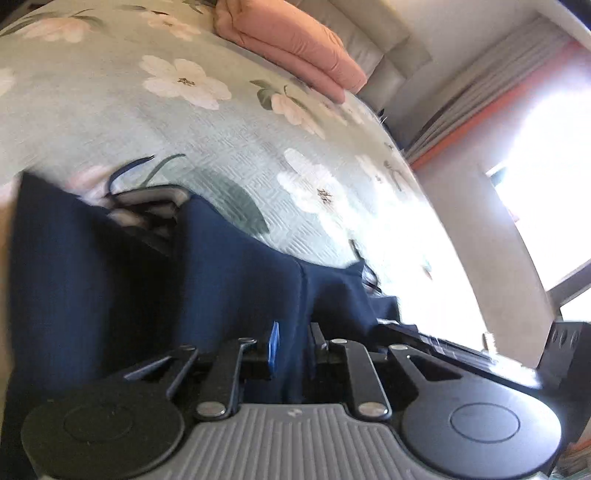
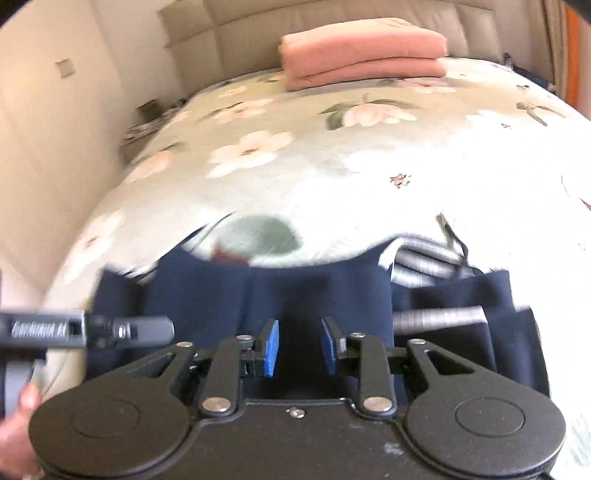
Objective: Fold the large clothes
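a navy garment point(image 1: 229, 266) is seen bunched on the flowered bedspread point(image 1: 207, 122), a fold pinched by the left gripper point(image 1: 293, 345). the right gripper point(image 2: 300, 347) is held spread above the same cloth, pads not touching. a folded pink blanket point(image 2: 364, 51) is noted well beyond.

A pale green bedspread point(image 2: 314, 177) printed with large white and pink flowers covers the bed. At its far end lies a folded pink blanket point(image 2: 364, 51), resting against a cream padded headboard point(image 2: 332, 14). In the left wrist view, grey curtains point(image 1: 491, 85) with an orange strip hang at the far right beside a bright window point(image 1: 554, 177). A beige wall point(image 2: 48, 155) stands left of the bed.
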`<state>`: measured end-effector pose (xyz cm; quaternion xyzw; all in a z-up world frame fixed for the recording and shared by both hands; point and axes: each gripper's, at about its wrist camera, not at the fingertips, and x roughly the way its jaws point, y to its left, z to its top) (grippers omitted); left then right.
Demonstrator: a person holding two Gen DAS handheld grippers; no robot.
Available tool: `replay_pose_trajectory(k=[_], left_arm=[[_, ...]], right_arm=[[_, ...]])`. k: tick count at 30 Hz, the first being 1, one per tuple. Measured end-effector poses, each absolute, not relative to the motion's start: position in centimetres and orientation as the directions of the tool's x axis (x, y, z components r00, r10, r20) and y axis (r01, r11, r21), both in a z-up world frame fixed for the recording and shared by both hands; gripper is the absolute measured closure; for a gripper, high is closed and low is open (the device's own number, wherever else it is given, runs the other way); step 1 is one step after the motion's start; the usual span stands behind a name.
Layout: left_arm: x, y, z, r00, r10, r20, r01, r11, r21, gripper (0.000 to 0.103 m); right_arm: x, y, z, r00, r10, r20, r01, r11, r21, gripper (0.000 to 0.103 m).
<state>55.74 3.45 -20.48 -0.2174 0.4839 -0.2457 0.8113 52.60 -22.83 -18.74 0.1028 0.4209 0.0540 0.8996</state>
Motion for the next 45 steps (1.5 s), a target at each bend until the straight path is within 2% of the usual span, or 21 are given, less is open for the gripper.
replay_pose_trajectory(k=[1, 2, 3, 4, 5, 7, 9, 10, 11, 13, 18, 20, 23, 27, 28, 33, 36, 38, 40, 43, 45], left_arm=[[56.7, 2.9, -21.4, 0.394, -0.587, -0.708, 0.179, 0.804, -0.567, 0.087], [58.0, 1.8, -22.9, 0.384, -0.555, -0.738, 0.17, 0.828, -0.534, 0.089], [58.5, 1.8, -23.9, 0.39, -0.503, -0.771, 0.159, 0.862, -0.482, 0.097], [58.9, 2.3, -24.5, 0.404, -0.455, -0.794, 0.131, 0.888, -0.441, 0.099], [58.1, 5.3, -24.6, 0.41, -0.473, -0.78, 0.115, 0.875, -0.47, 0.099], [58.4, 8.1, -25.5, 0.411, -0.549, -0.728, 0.032, 0.807, -0.59, 0.1], [58.0, 8.7, -25.2, 0.423, -0.536, -0.73, 0.016, 0.81, -0.586, 0.1], [57.1, 9.0, -24.4, 0.425, -0.522, -0.74, 0.027, 0.824, -0.566, 0.099], [56.1, 9.1, -23.8, 0.422, -0.524, -0.739, 0.038, 0.825, -0.563, 0.096], [52.6, 11.3, -22.2, 0.408, -0.578, -0.707, 0.044, 0.785, -0.618, 0.087], [44.0, 11.9, -20.0, 0.395, -0.7, -0.595, 0.093, 0.674, -0.732, 0.087], [42.2, 10.0, -20.6, 0.342, -0.712, -0.614, 0.121, 0.681, -0.722, 0.085], [40.3, 7.6, -23.5, 0.218, -0.584, -0.782, 0.152, 0.812, -0.564, 0.084], [38.5, 11.1, -24.1, 0.241, -0.63, -0.738, 0.025, 0.765, -0.644, 0.083], [37.5, 12.0, -23.3, 0.265, -0.62, -0.739, 0.023, 0.77, -0.638, 0.084], [32.2, 16.3, -20.4, 0.278, -0.571, -0.772, -0.044, 0.795, -0.605, 0.084], [29.1, 18.9, -19.9, 0.269, -0.516, -0.813, -0.116, 0.821, -0.559, 0.081], [27.1, 20.6, -19.9, 0.245, -0.489, -0.837, -0.169, 0.829, -0.533, 0.072], [25.0, 21.8, -20.4, 0.197, -0.454, -0.869, -0.239, 0.837, -0.492, 0.041], [22.9, 22.9, -20.9, 0.149, -0.441, -0.885, -0.28, 0.84, -0.465, 0.035], [22.0, 23.2, -21.2, 0.126, -0.432, -0.893, -0.291, 0.844, -0.45, 0.035]], right_arm=[[53.8, -22.9, -19.9, 0.619, 0.178, -0.765, 0.007, 0.973, 0.232, 0.07], [54.9, -23.0, -21.3, 0.584, 0.165, -0.795, 0.037, 0.973, 0.229, 0.075], [56.0, -22.7, -22.8, 0.548, 0.13, -0.826, 0.075, 0.976, 0.203, 0.079], [56.6, -23.4, -23.9, 0.527, 0.093, -0.845, 0.098, 0.981, 0.169, 0.092], [56.4, -24.3, -24.1, 0.551, 0.085, -0.83, 0.115, 0.977, 0.177, 0.103], [56.1, -26.2, -24.1, 0.55, 0.079, -0.832, 0.166, 0.965, 0.201, 0.103], [55.0, -28.1, -23.4, 0.539, 0.121, -0.834, 0.202, 0.942, 0.267, 0.103], [53.9, -28.5, -22.9, 0.534, 0.137, -0.834, 0.207, 0.936, 0.286, 0.096], [52.8, -28.7, -22.1, 0.531, 0.159, -0.832, 0.199, 0.931, 0.305, 0.083], [49.4, -27.9, -20.4, 0.524, 0.233, -0.819, 0.153, 0.92, 0.359, 0.082], [41.5, -21.7, -19.6, 0.454, 0.37, -0.81, -0.003, 0.91, 0.414, 0.082], [39.0, -19.4, -20.4, 0.416, 0.313, -0.854, -0.047, 0.945, 0.323, 0.08], [36.0, -19.2, -22.3, 0.372, 0.23, -0.899, -0.034, 0.972, 0.234, 0.086], [33.5, -21.8, -20.7, 0.389, 0.278, -0.878, 0.006, 0.952, 0.305, 0.088], [32.9, -22.5, -20.2, 0.388, 0.278, -0.879, 0.017, 0.951, 0.309, 0.076], [28.5, -26.1, -18.5, 0.385, 0.234, -0.893, 0.114, 0.948, 0.298, 0.073], [24.9, -28.1, -18.2, 0.37, 0.202, -0.907, 0.195, 0.937, 0.288, 0.059], [22.9, -29.2, -18.3, 0.351, 0.161, -0.922, 0.236, 0.938, 0.254, 0.029], [20.8, -30.3, -18.2, 0.33, 0.129, -0.935, 0.277, 0.933, 0.227, 0.025], [18.6, -31.9, -18.7, 0.282, 0.133, -0.95, 0.319, 0.921, 0.224, 0.022], [17.5, -32.7, -19.4, 0.24, 0.125, -0.963, 0.338, 0.919, 0.204, 0.022]])
